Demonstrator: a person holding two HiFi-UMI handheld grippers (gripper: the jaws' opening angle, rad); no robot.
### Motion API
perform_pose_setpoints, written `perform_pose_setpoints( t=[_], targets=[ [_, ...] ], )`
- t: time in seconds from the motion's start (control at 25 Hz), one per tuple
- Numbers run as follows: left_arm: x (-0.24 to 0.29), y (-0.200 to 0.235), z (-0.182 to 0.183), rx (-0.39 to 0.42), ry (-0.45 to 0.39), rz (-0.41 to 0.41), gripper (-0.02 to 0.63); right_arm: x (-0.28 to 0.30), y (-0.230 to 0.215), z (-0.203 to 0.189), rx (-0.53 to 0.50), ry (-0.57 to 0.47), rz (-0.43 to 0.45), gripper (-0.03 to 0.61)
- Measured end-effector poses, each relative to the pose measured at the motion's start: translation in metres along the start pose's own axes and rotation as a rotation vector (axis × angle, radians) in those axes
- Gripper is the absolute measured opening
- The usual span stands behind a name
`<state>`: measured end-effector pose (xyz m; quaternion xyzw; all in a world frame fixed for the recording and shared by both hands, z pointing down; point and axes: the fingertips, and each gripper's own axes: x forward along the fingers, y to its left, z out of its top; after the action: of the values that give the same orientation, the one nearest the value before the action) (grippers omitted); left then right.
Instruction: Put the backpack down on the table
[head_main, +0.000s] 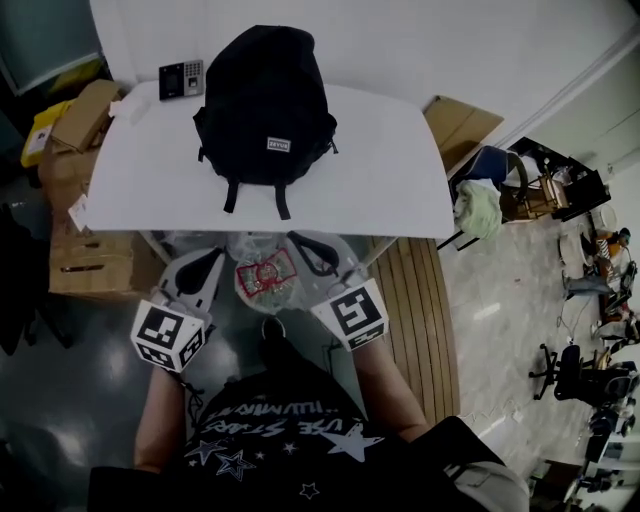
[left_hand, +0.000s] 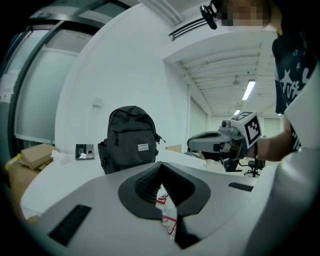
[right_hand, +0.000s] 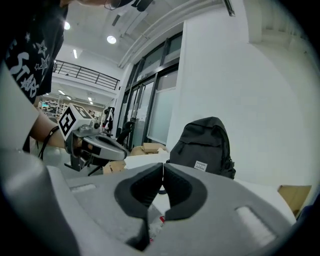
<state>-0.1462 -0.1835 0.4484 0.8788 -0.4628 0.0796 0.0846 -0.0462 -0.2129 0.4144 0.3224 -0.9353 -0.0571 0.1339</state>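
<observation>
Jaws shut, load delivered: my left gripper (left_hand: 161, 166) and right gripper (right_hand: 163, 166) are each pressed closed on nothing, side by side short of the near edge of the white table (head_main: 380, 170), with a clear bag with red print (head_main: 265, 275) below and between them. Farther on, the black backpack (head_main: 265, 105) stands upright on the tabletop, straps trailing toward me, a keypad device (head_main: 181, 79) just behind it. The set-down looks complete; finishing well means staying clear of those straps so the pack doesn't tip.

Matt black cloth backpack (head_main: 266, 103) on smooth white table (head_main: 390, 170)
</observation>
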Motion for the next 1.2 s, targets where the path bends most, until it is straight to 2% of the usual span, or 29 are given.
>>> perform_pose_setpoints(
  t=[0.2, 0.64, 0.88, 1.2],
  targets=[
    [-0.027, -0.019, 0.001, -0.001, -0.019, -0.025, 0.006, -0.02, 0.032, 0.0, -0.008, 0.032, -0.003, 0.002],
    [-0.091, -0.073, -0.012, 0.041, -0.005, -0.064, 0.006, -0.086, 0.095, 0.005, -0.01, 0.044, -0.052, 0.002],
    [-0.126, -0.1, -0.019, 0.033, -0.015, -0.072, 0.006, -0.116, 0.135, 0.003, -0.011, 0.056, -0.053, 0.002],
    [-0.154, -0.141, -0.031, 0.046, 0.0, -0.12, 0.006, -0.151, 0.176, 0.001, -0.017, 0.076, -0.062, 0.0]
  ],
)
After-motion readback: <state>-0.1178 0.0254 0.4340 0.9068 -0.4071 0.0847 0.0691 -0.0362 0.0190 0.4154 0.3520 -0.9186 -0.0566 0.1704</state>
